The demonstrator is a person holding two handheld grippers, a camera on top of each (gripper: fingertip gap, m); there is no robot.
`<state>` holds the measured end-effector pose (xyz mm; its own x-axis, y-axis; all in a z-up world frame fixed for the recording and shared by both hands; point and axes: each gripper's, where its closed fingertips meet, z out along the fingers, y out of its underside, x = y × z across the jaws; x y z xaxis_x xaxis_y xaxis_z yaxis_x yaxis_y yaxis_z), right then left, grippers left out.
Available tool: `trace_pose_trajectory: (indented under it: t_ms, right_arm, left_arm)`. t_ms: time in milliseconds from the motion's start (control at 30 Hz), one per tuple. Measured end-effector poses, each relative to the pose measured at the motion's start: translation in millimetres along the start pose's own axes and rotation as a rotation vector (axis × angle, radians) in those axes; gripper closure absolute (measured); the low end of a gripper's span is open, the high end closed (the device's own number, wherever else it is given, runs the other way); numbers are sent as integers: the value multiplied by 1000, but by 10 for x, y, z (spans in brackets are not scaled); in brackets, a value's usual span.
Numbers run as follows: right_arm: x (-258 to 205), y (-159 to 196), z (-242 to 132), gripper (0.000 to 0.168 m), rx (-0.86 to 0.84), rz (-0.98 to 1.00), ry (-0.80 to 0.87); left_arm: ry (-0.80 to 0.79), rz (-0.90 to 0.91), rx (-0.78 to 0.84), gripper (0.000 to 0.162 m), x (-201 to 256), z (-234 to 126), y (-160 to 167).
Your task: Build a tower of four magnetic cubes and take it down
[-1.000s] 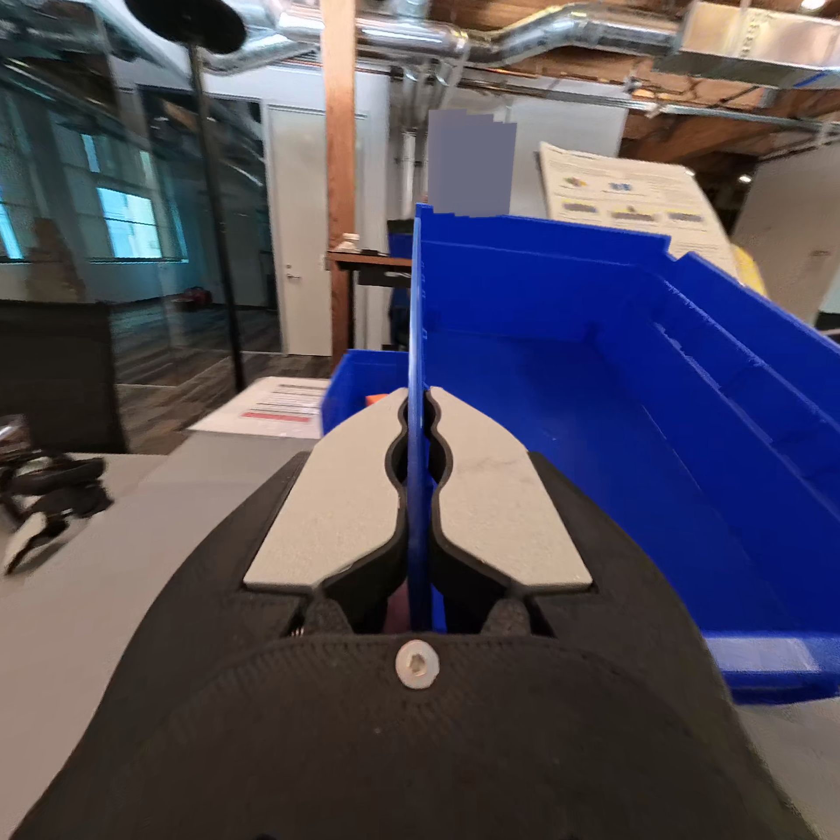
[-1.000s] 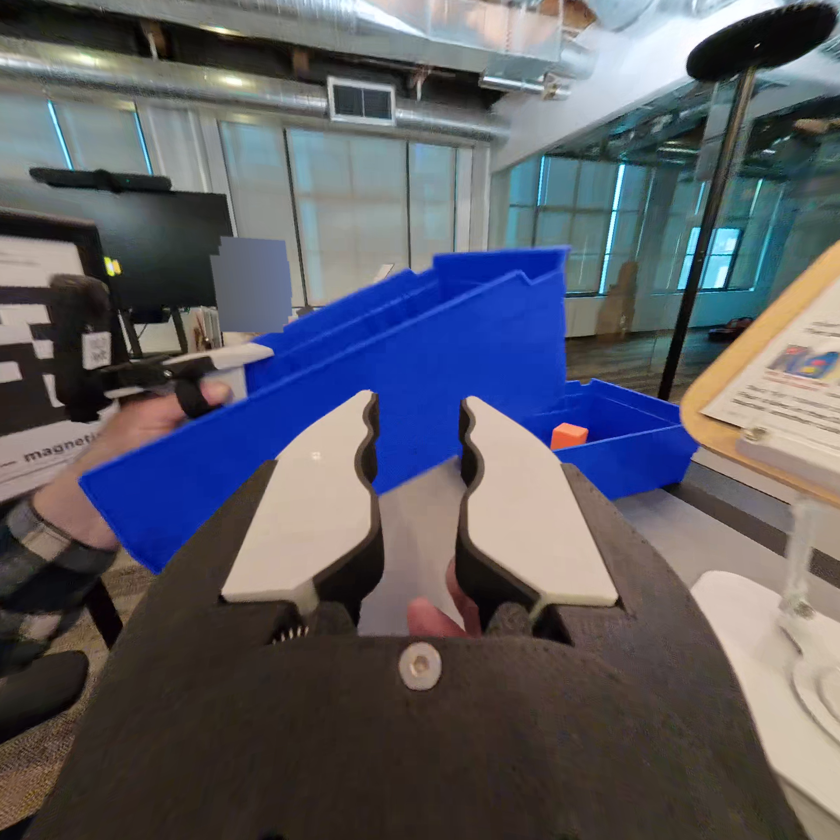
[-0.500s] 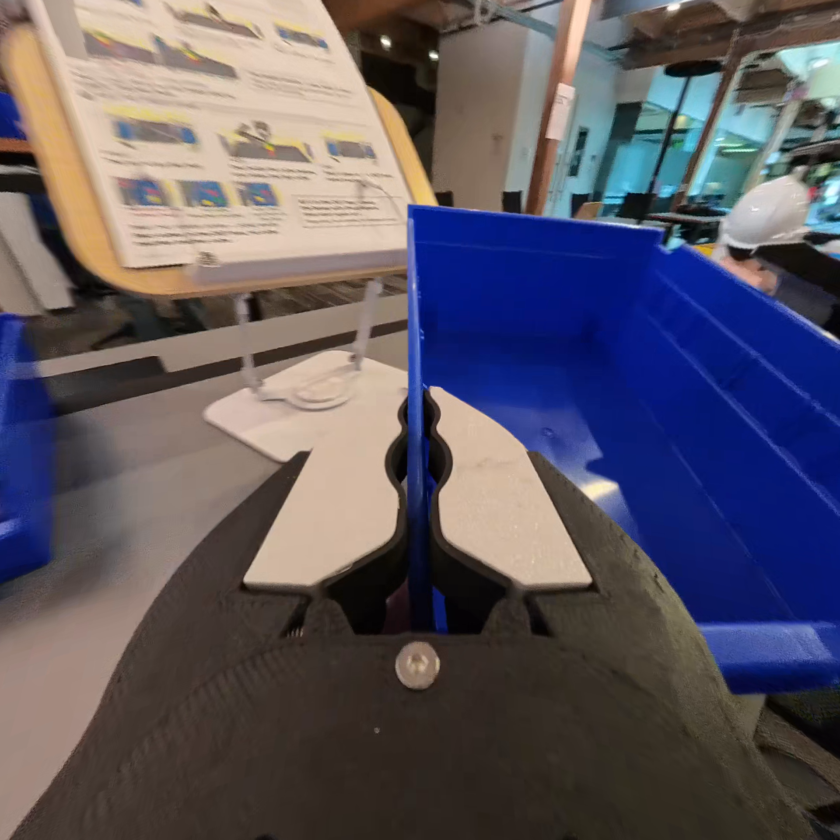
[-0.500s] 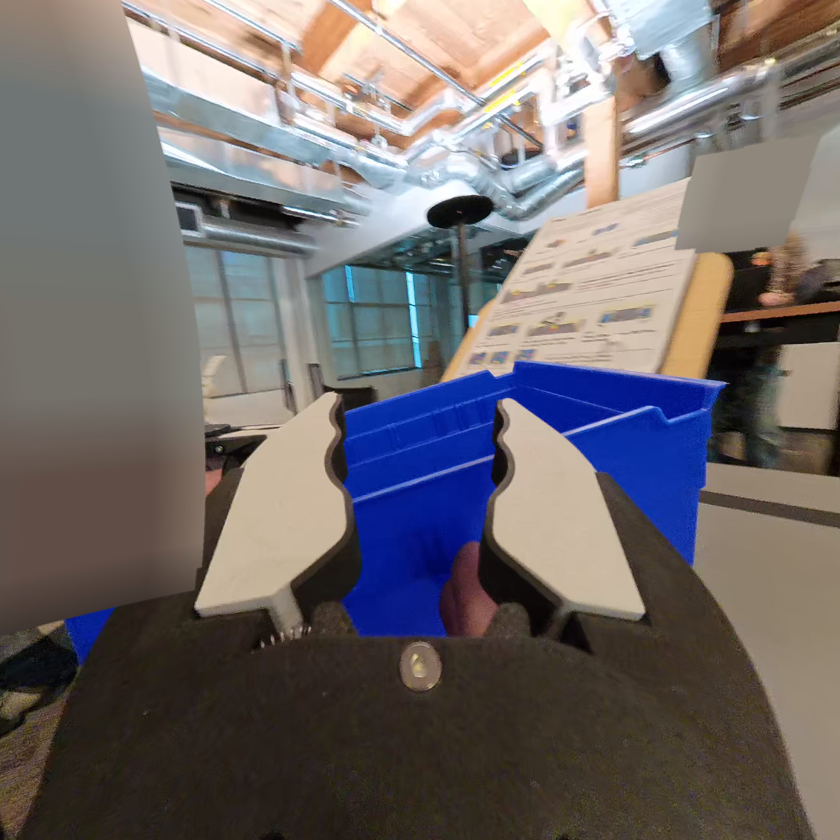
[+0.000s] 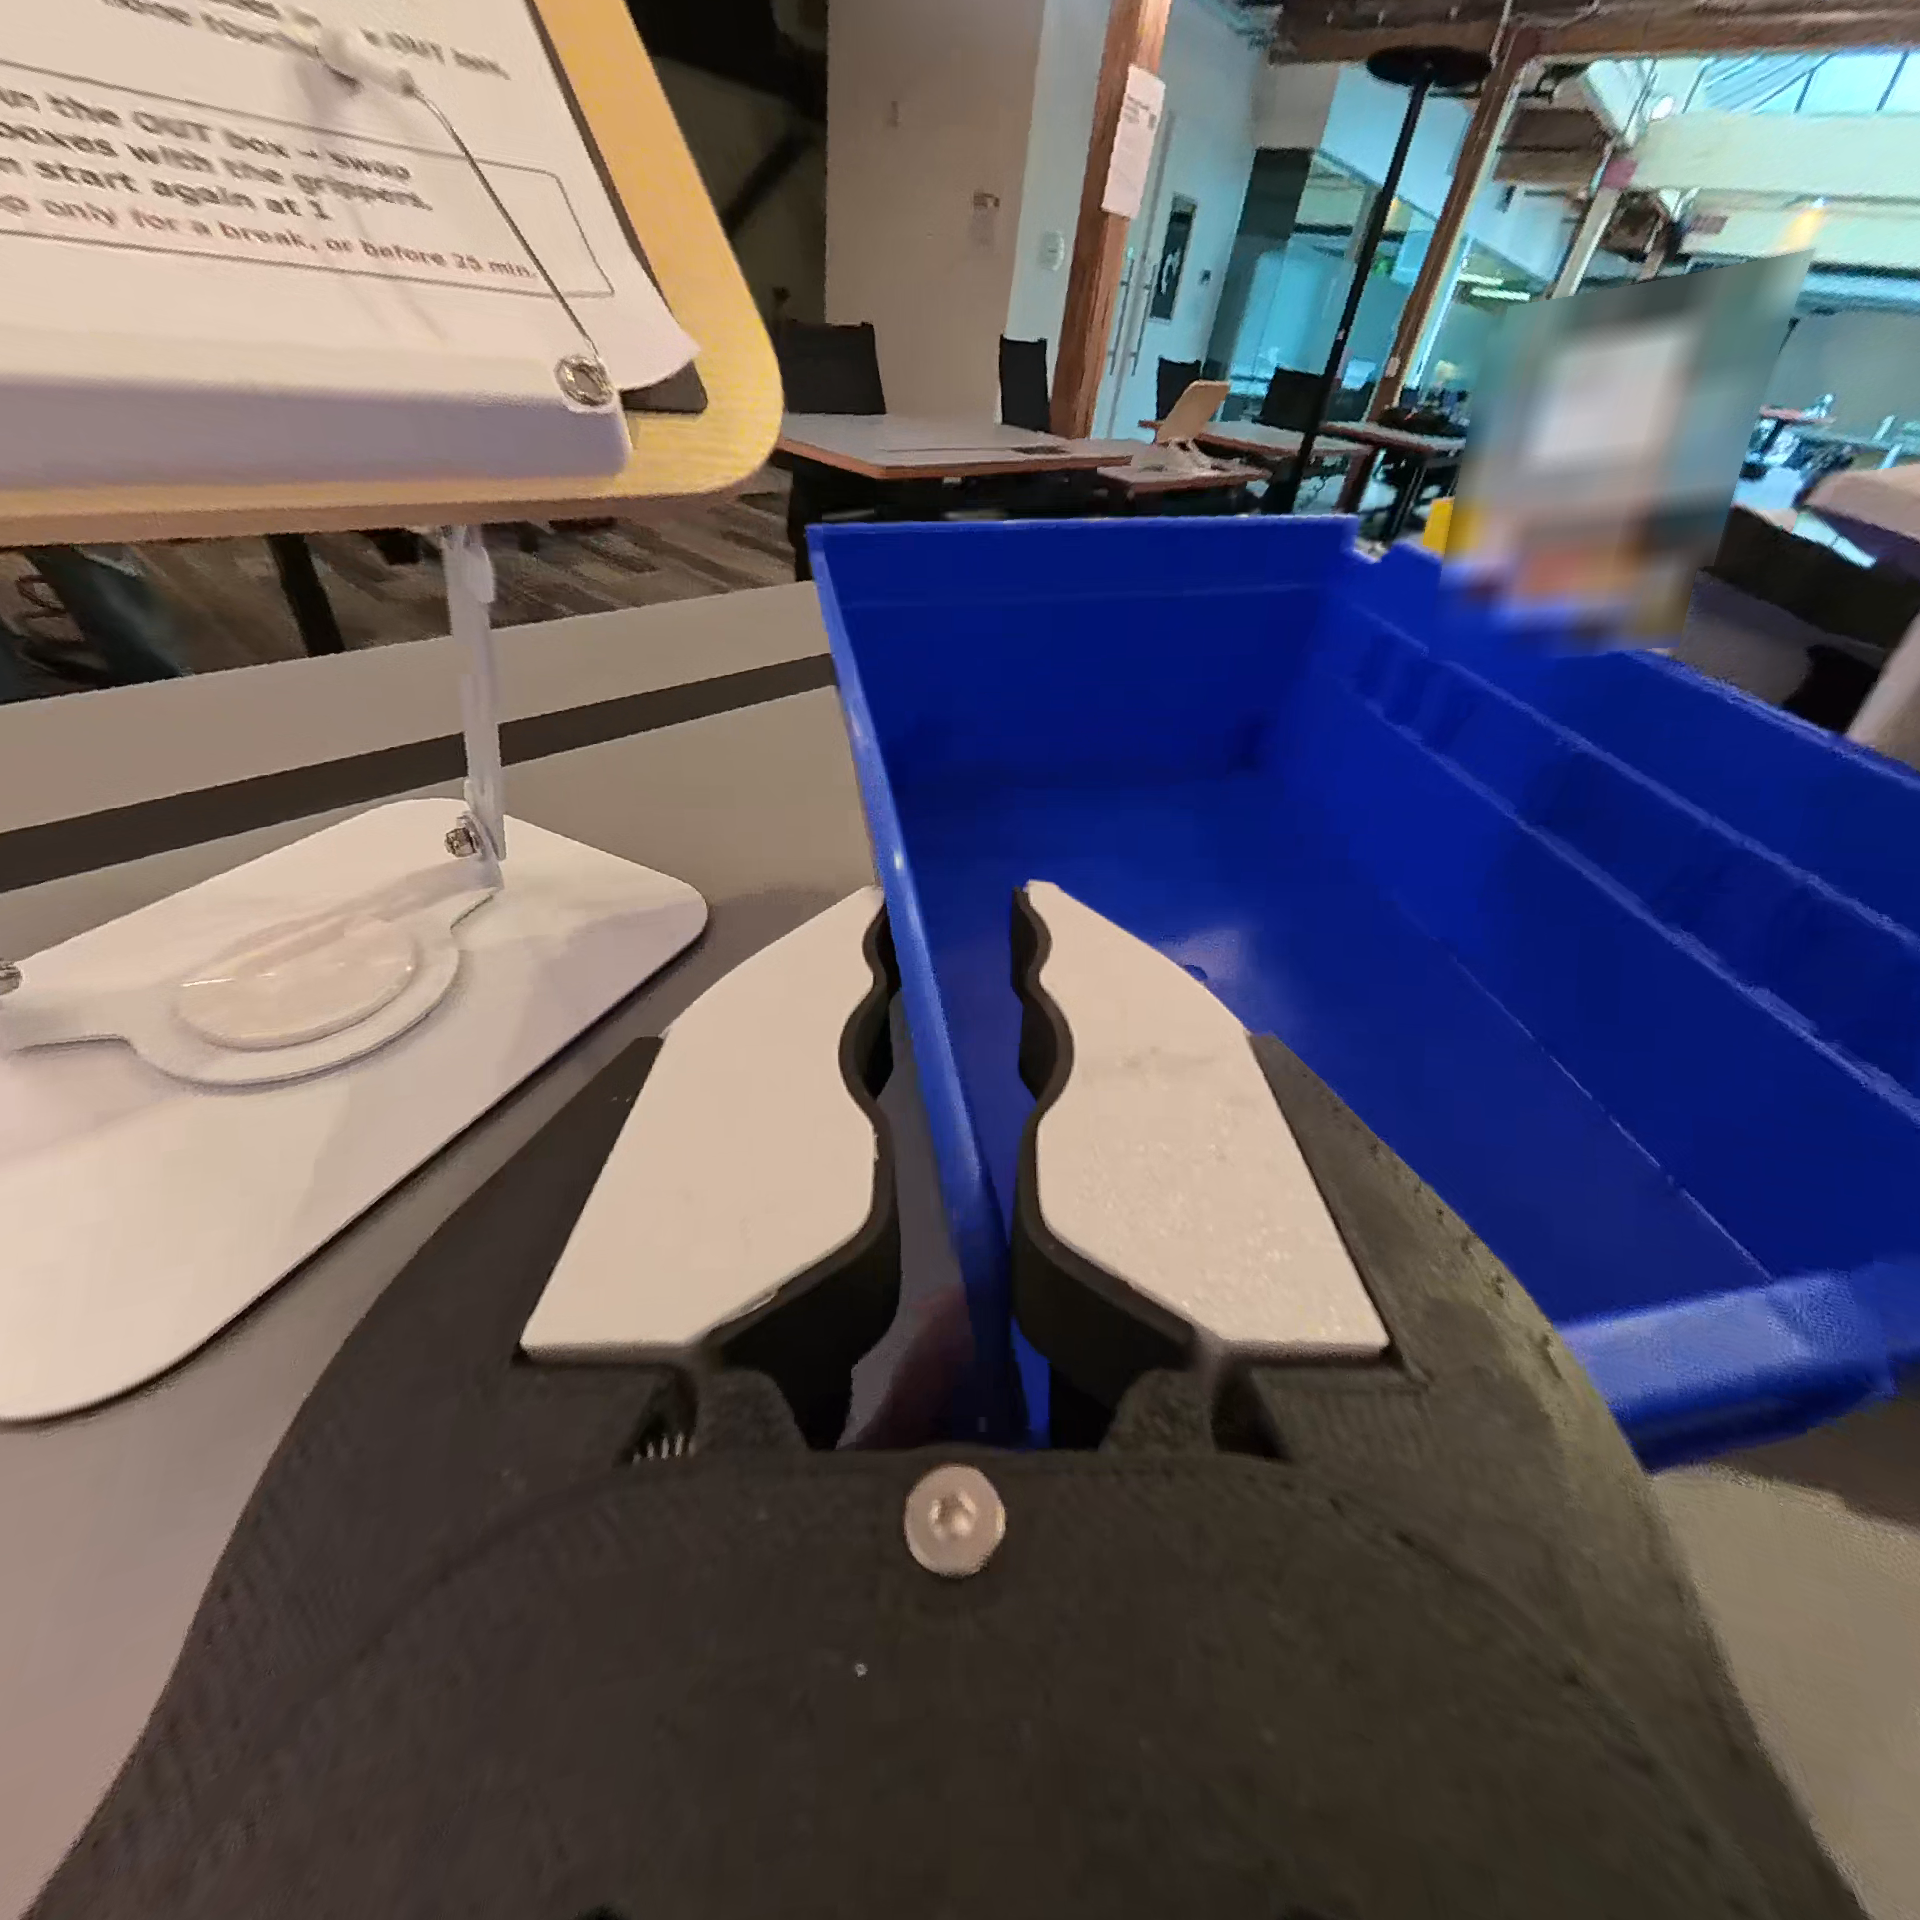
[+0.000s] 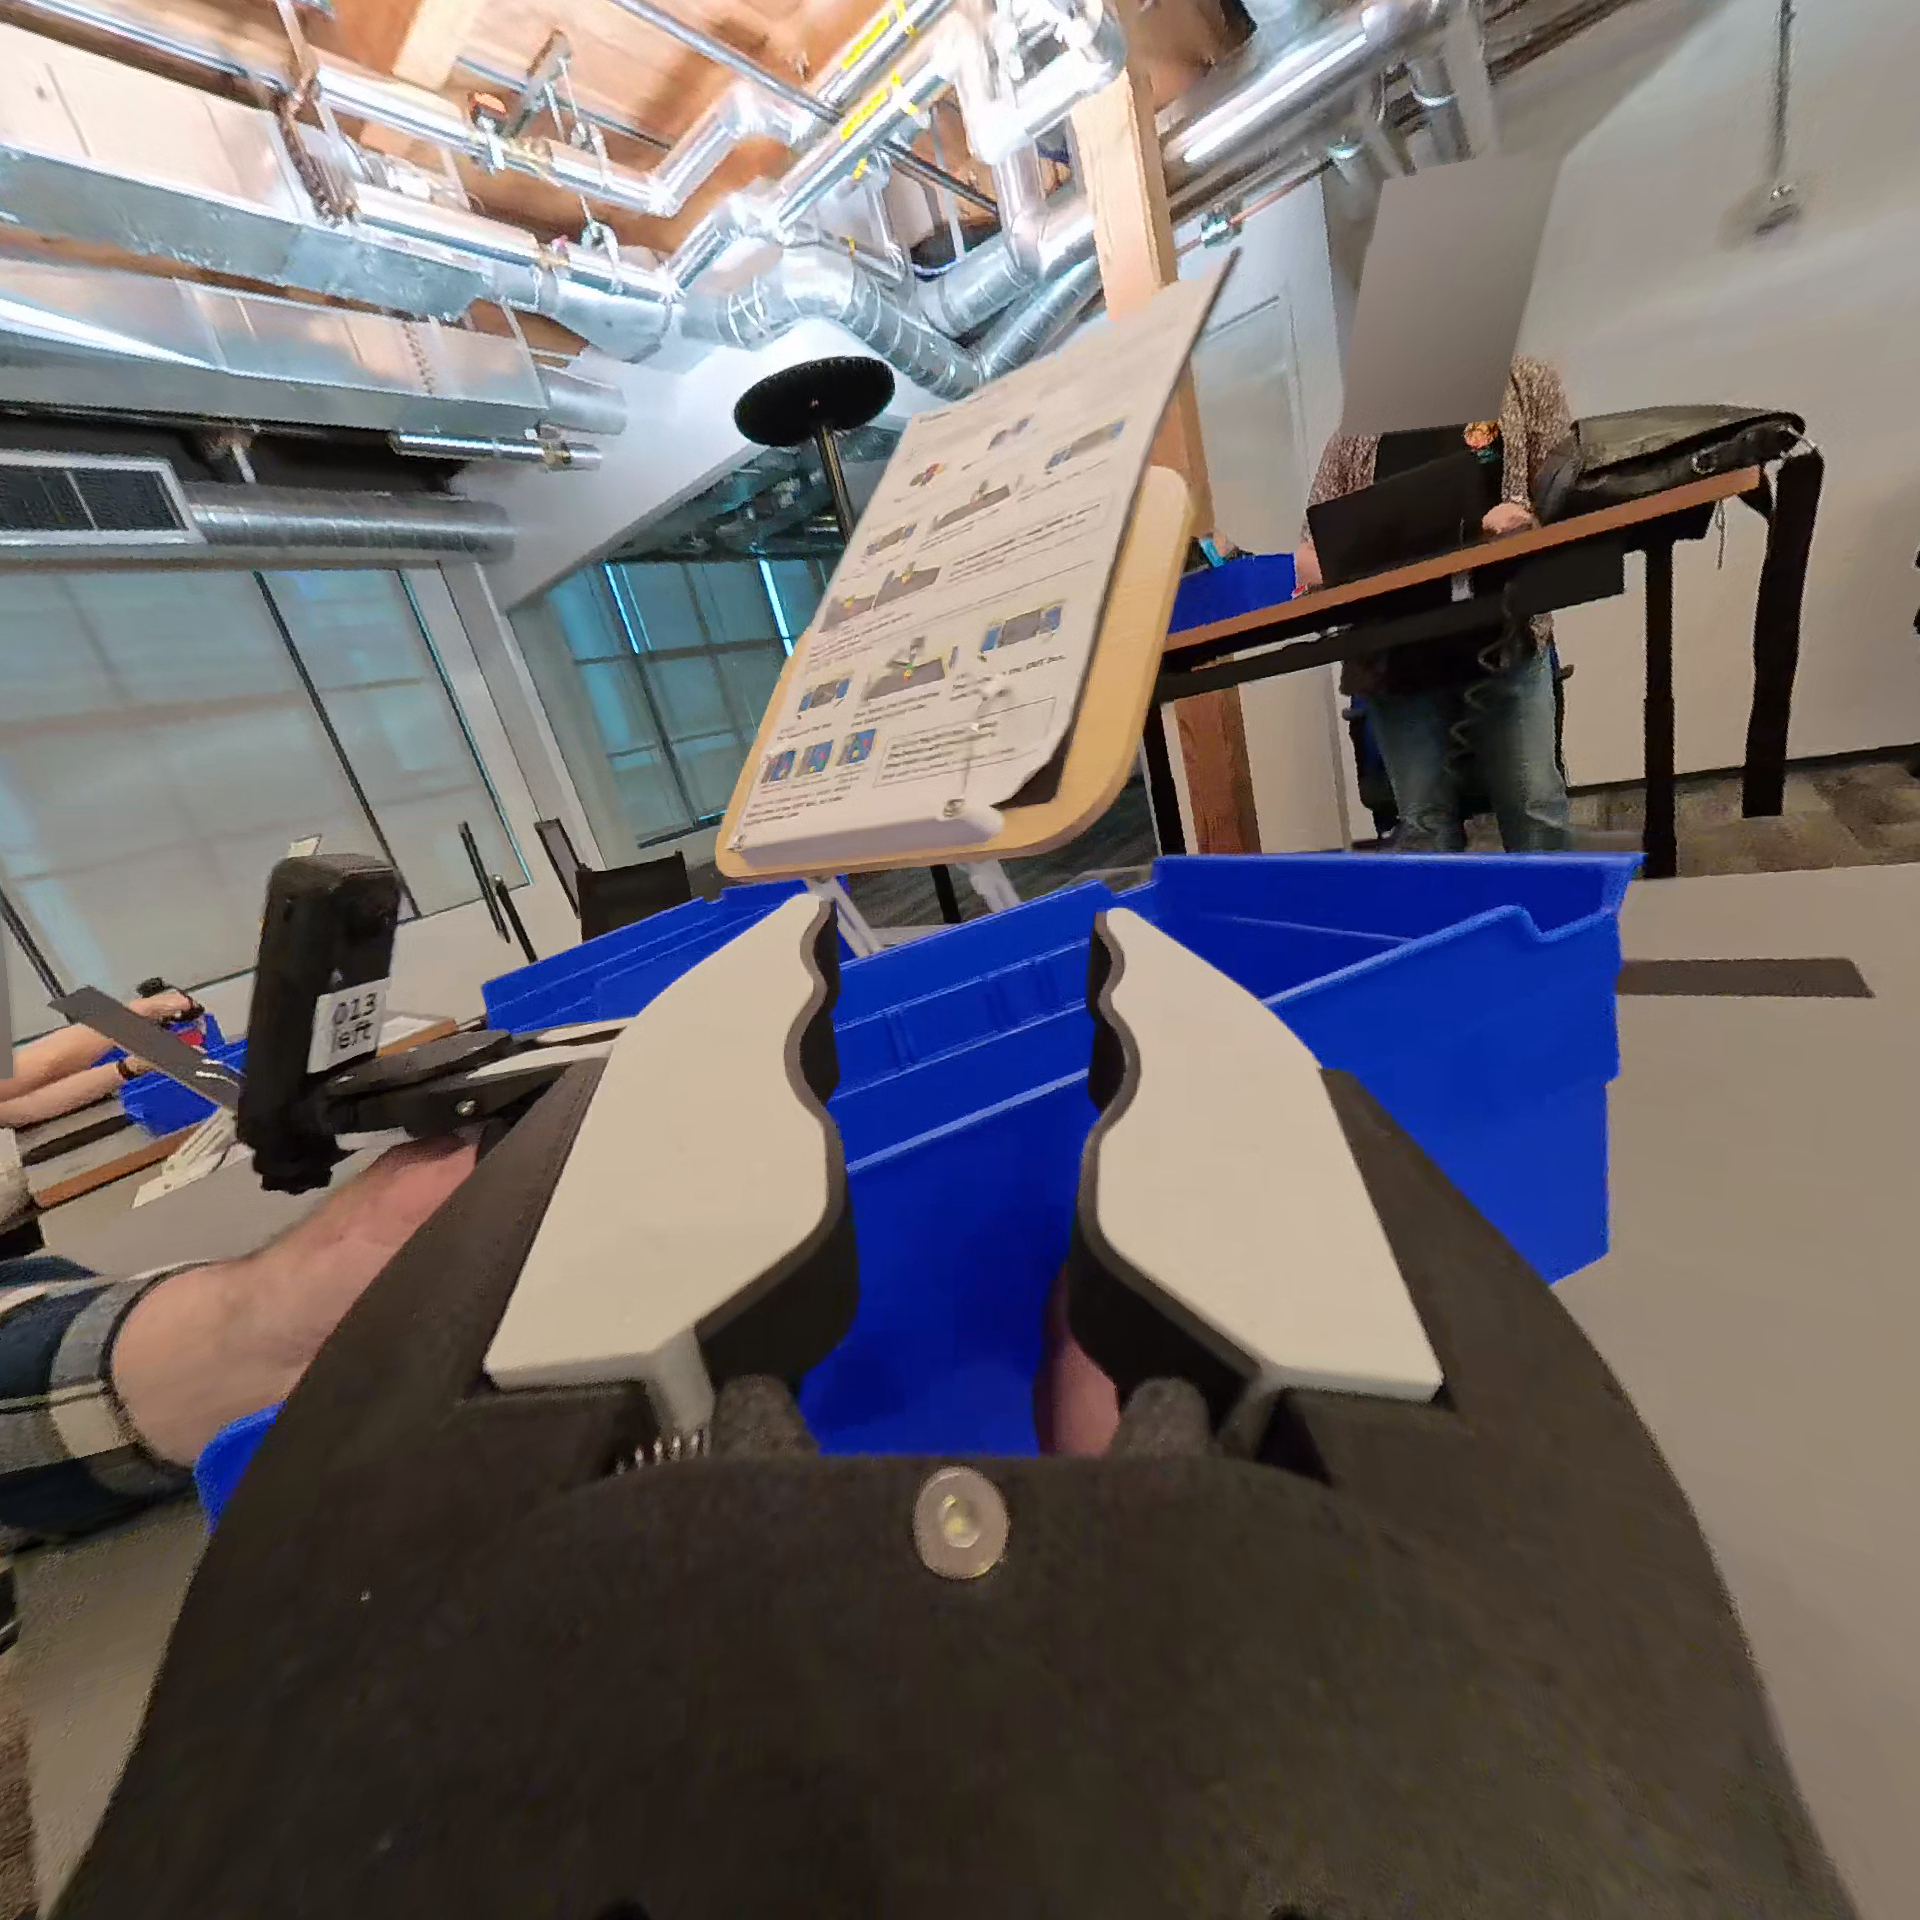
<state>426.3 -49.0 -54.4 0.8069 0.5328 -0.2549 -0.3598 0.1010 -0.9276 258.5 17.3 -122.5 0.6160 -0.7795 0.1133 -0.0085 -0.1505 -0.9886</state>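
Observation:
No cubes show in either view. In the left wrist view my left gripper (image 5: pixel 951 894) is open astride the near side wall of an empty blue bin (image 5: pixel 1351 935). The wall runs between the pads; the right pad stands clear of it. In the right wrist view my right gripper (image 6: pixel 961 914) is open and holds nothing, close against the outside of the same bin (image 6: pixel 1403 1039). The left gripper (image 6: pixel 488 1081) and the hand holding it show at the left of that view, at the bin's rim.
A tan instruction board (image 5: pixel 312 260) on a white stand base (image 5: pixel 260 1039) sits on the grey table (image 5: pixel 208 1507) just left of the bin; it also shows in the right wrist view (image 6: pixel 966 644). A person stands at a desk (image 6: pixel 1455 623) at the back right. Some 20 cm of space lies between my two pairs of fingers.
My left gripper was shut on the bin wall and carried the tilted bin round to beside the board stand; now its pads have parted from the wall. My right gripper stayed open, widening then narrowing a little.

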Motion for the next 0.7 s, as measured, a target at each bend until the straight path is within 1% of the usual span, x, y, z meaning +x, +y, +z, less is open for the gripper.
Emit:
trace_pose_trajectory:
  t_ms: [133, 233, 333, 400, 433, 567, 633, 700]
  right_arm:
    - [293, 74, 114, 131, -52, 54, -51]
    - [542, 87, 173, 130, -79, 94, -76]
    - [788, 127, 249, 138, -117, 153, -130]
    - [971, 189, 316, 137, -156, 216, -174]
    - [1048, 223, 355, 133, -178, 233, -191]
    - [1324, 235, 492, 129, -230, 259, -209]
    - [1413, 248, 536, 131, -253, 258, -211]
    - [1510, 278, 524, 133, -270, 250, -176]
  left_arm:
    - [-9, 3, -22, 138, -9, 209, 75]
    - [-6, 14, -28, 132, 32, 344, 109]
    - [-11, 12, -24, 125, 89, 489, 132]
    - [-34, 23, -14, 123, 87, 578, 134]
    - [-50, 26, -13, 123, 80, 624, 139]
    - [-85, 12, -6, 122, 53, 801, 119]
    - [-103, -10, 5, 121, 41, 875, 104]
    - [-98, -17, 9, 116, 53, 927, 95]
